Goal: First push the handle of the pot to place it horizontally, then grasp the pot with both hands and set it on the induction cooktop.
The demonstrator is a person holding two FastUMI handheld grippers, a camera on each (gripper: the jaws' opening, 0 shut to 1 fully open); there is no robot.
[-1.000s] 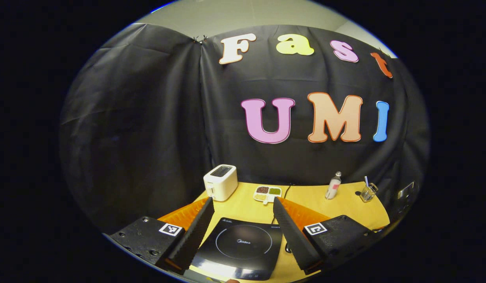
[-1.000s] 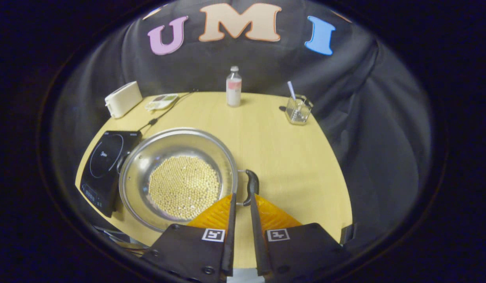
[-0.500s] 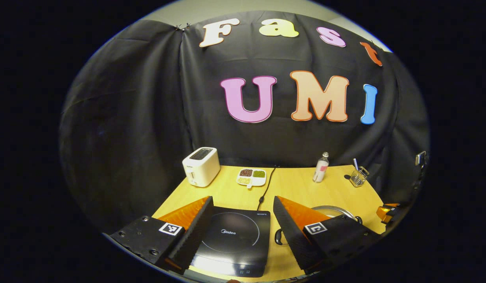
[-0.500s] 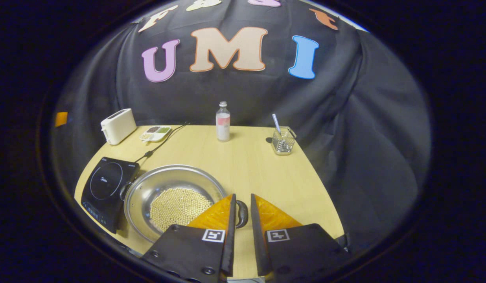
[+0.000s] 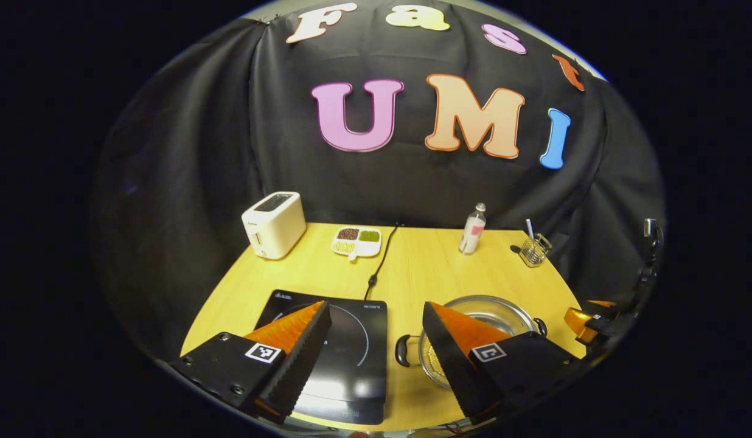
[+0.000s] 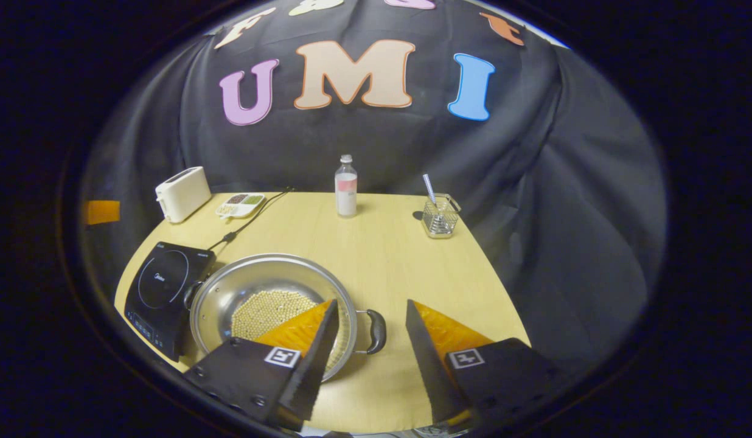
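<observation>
Both hand-held grippers, left (image 5: 376, 328) and right (image 6: 370, 322), stood apart, empty. The pot (image 6: 272, 304) sat on the table (image 6: 400, 255) beside the induction cooktop (image 6: 163, 286). Each should clamp one handle (image 6: 376, 331) squarely before lifting level.

Black cloth wall (image 6: 534, 182) drapes behind & to both sides of a light wood table (image 6: 382, 255) (creased, hangs to the tabletop edge). Pale ceiling strip (image 5: 473, 9) above cloth. Lighting dim overall.
</observation>
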